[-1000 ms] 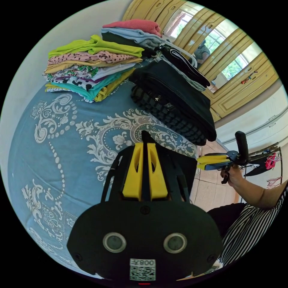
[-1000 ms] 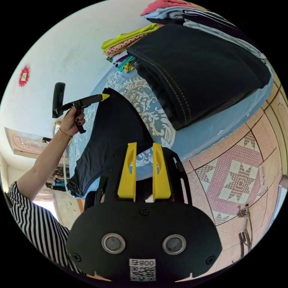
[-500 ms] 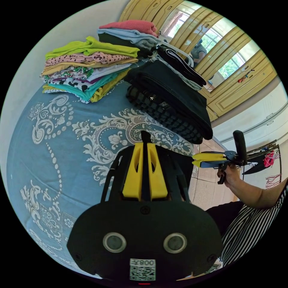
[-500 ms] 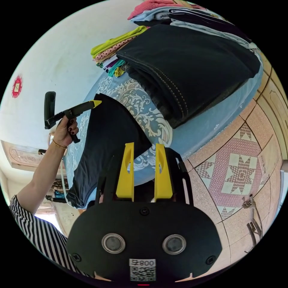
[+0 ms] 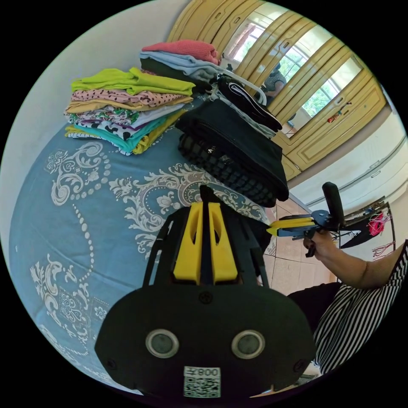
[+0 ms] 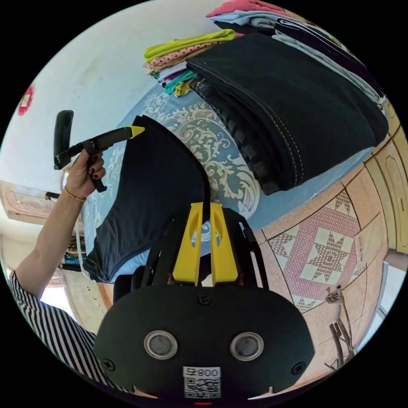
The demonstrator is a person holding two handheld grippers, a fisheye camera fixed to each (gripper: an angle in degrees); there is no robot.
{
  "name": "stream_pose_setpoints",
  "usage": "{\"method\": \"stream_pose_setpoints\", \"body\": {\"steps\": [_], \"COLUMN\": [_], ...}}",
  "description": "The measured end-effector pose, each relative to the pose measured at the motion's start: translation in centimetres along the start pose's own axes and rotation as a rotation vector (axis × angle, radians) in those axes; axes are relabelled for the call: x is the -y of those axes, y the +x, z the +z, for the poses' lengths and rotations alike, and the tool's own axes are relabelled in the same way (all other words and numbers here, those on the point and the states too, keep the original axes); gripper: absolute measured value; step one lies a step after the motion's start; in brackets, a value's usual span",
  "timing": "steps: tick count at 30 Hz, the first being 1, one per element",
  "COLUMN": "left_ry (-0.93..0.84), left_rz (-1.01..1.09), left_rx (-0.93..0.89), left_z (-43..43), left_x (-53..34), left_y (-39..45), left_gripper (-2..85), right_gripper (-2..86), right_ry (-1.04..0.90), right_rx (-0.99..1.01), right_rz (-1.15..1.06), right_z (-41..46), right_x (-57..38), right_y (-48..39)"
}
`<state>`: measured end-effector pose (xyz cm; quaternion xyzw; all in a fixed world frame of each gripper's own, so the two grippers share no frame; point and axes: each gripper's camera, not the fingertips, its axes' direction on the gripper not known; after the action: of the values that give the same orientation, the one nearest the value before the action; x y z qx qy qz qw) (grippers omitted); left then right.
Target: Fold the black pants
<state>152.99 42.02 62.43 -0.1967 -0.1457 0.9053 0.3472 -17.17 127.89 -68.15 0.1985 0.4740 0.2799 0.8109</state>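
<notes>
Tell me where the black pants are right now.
In the right gripper view, the black pants hang over the blue bedspread's edge, left of the folded dark stack.

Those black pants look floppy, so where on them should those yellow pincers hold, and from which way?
By the corners of one edge. The black pants hang as a stretched sheet over the blue bedspread, so each corner is a thin fold a pincer can close over from outside, along the cloth's plane. The left gripper pinches the far corner, the right gripper the near one.

Bright daylight thru windows [image 5: 297, 63], sharp focus, soft shadows, heavy fisheye bend at edges.
</notes>
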Motion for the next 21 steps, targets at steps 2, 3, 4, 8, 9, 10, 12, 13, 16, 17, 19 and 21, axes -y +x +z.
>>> {"method": "stream_pose_setpoints", "body": {"steps": [2, 3, 4, 8, 9, 10, 12, 13, 16, 17, 19, 21], "left_ry": [0.030, 0.054, 0.066, 0.150, 0.180, 0.194, 0.237, 0.246, 0.285, 0.306, 0.328, 0.337], "left_rz": [0.001, 0.007, 0.009, 0.024, 0.031, 0.031, 0.020, 0.014, -0.034, -0.058, -0.097, -0.157], "left_rx": [-0.014, -0.028, -0.034, -0.074, -0.090, -0.094, -0.097, -0.097, -0.087, -0.091, -0.097, -0.096], "left_z": [-2.4, -4.0, -4.9, -11.4, -13.3, -14.3, -18.2, -19.1, -23.7, -25.4, -27.7, -30.1], "left_x": [-1.4, -2.5, -3.1, -8.2, -10.0, -11.0, -15.2, -16.4, -22.5, -25.0, -28.8, -33.9], "left_y": [-0.3, -0.5, -0.6, -1.5, -1.8, -1.9, -2.7, -2.9, -4.2, -4.7, -5.5, -6.4], "left_gripper": [2.5, 2.5, 2.5, 2.5, 2.5, 2.5, 2.6, 2.6, 2.6, 2.6, 2.5, 2.5], "right_gripper": [3.0, 2.9, 2.9, 2.7, 2.7, 2.7, 2.6, 2.6, 2.6, 2.6, 2.6, 2.6], "right_ry": [0.032, 0.049, 0.054, 0.048, 0.032, 0.010, -0.020, -0.056, -0.138, -0.163, -0.252, -0.297], "right_rx": [0.074, 0.122, 0.177, 0.365, 0.398, 0.436, 0.512, 0.560, 0.659, 0.675, 0.721, 0.738], "right_rz": [-0.032, -0.058, -0.098, -0.282, -0.344, -0.412, -0.494, -0.547, -0.656, -0.674, -0.727, -0.753], "right_z": [-1.3, -2.3, -3.2, -5.0, -5.1, -5.0, -4.4, -3.7, -1.3, -0.7, 2.0, 4.0], "right_x": [-0.3, -0.5, -0.6, -0.9, -1.1, -1.3, -1.7, -1.9, -2.8, -3.0, -4.0, -4.5], "right_y": [-0.9, -1.6, -2.5, -7.1, -9.1, -11.3, -14.6, -16.8, -21.9, -22.9, -26.7, -29.0]}}
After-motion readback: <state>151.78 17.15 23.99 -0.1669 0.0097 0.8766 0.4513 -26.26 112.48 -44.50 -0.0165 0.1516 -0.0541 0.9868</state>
